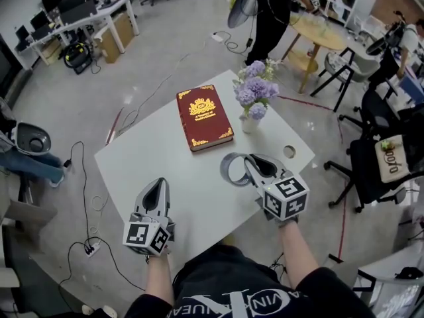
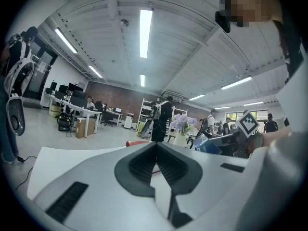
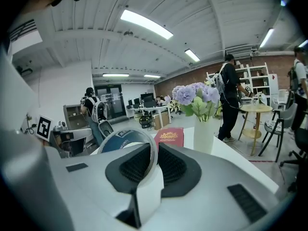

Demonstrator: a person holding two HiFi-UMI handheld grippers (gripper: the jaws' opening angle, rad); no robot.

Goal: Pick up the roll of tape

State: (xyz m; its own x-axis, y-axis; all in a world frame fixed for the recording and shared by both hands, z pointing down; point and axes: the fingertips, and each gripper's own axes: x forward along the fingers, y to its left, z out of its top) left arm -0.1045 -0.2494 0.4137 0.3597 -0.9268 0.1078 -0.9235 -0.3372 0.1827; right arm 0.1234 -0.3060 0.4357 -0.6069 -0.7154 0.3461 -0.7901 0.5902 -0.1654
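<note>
White tabletop [image 1: 165,158] is carrying a red hardback book [image 1: 203,117] with gold ornament, which is lying flat near the far corner. A white vase of purple flowers [image 1: 255,91] is standing upright just beside the book's right side, close to the far right edge. A round hole [image 1: 289,152] is showing in the top near the right corner.

The right gripper [image 1: 252,163] is hanging over the table's right half, between the vase and the near edge. It is clamping the roll of tape [image 1: 225,169] by its wall: one ribbed pad is sitting inside the ring and the other is pressing on its outside. In the right gripper view [image 3: 155,148] the roll [image 3: 120,142] is standing on edge and sticking out to the left of the jaws, its blue inner face showing, with the book and the vase beyond it. Whether the roll is touching the tabletop cannot be told.

The left gripper [image 1: 158,183] is hovering near the table's near edge, well apart from the roll. In the left gripper view [image 2: 156,146] its pads are meeting at their tips, and nothing is sitting between them
</note>
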